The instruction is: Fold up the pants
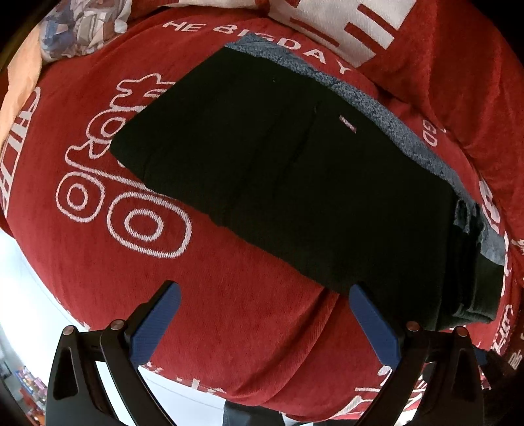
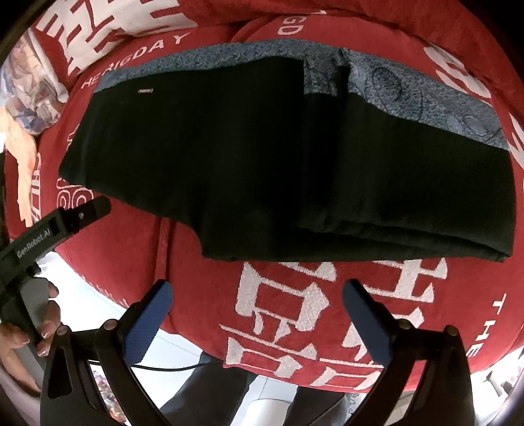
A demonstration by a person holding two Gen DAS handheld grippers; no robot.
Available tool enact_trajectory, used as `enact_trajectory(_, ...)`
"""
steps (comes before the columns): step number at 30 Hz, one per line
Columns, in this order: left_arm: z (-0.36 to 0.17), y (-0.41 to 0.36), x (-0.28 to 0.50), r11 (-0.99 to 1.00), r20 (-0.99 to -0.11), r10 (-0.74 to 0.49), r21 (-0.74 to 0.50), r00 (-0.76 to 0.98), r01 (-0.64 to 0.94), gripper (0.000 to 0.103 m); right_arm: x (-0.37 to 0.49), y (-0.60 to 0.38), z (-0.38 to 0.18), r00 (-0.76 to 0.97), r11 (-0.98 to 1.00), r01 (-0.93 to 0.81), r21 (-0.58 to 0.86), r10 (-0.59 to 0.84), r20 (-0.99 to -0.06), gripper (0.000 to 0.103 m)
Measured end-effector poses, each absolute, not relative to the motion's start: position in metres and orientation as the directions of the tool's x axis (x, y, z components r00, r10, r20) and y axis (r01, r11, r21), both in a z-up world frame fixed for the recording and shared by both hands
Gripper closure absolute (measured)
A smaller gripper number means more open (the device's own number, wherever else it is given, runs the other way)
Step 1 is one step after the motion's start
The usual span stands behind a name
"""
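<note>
The black pants [image 1: 281, 183] lie folded flat on the red bed cover, with grey-blue patterned inner fabric [image 1: 376, 108] showing along the far edge. In the right wrist view the pants [image 2: 262, 157] show doubled over, thicker at the right end. My left gripper [image 1: 263, 293] is open and empty, just short of the pants' near edge; its right finger [image 1: 370, 314] overlaps the cloth's corner. My right gripper [image 2: 257, 290] is open and empty, above the cover just in front of the pants. The left gripper's body [image 2: 59, 219] shows at the left of the right wrist view.
The red bed cover [image 1: 229, 311] with white lettering spans both views. A patterned pillow [image 1: 78, 29] lies at the far left. The bed's near edge drops to a white floor [image 2: 183, 354]. A hand [image 2: 46, 324] holds the left gripper's handle.
</note>
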State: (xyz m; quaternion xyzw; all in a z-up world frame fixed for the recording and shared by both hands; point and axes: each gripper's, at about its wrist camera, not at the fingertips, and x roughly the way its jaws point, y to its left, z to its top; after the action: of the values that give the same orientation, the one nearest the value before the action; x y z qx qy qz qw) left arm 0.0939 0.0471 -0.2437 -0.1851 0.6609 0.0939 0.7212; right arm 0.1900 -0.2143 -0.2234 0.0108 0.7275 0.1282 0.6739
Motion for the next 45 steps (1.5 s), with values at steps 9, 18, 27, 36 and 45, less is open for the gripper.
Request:
enact_trajectory(9, -0.242, 0.092, 0.099, 0.821, -0.92, -0.308, -0.386, 0.244, -0.421, 0.0, 0.188, -0.214, -0.227, -0.09, 0.964, -0.138, 0.226, 0.215, -0.972, 0.0)
enact_trajectory(18, -0.261, 0.112, 0.103, 0.733, -0.876, -0.389, -0.482, 0.286, -0.48, 0.0, 0.188, -0.213, -0.231, -0.099, 0.962, -0.138, 0.234, 0.222, -0.97, 0.0)
enact_trajectory(27, -0.27, 0.129, 0.112, 0.694, -0.838, -0.413, -0.543, 0.357, -0.472, 0.0, 0.187, -0.199, -0.237, -0.124, 0.951, -0.171, 0.257, 0.238, -0.963, 0.0)
enact_trajectory(36, -0.274, 0.147, 0.11, 0.586, -0.748, -0.481, -0.662, 0.458, -0.467, 0.0, 0.189, -0.188, -0.238, -0.136, 0.943, -0.186, 0.277, 0.254, -0.958, 0.0)
enact_trajectory(45, -0.275, 0.149, 0.124, 0.533, -0.727, -0.489, -0.687, 0.483, -0.494, 0.0, 0.199, -0.181, -0.232, -0.127, 0.934, -0.208, 0.292, 0.27, -0.954, 0.0)
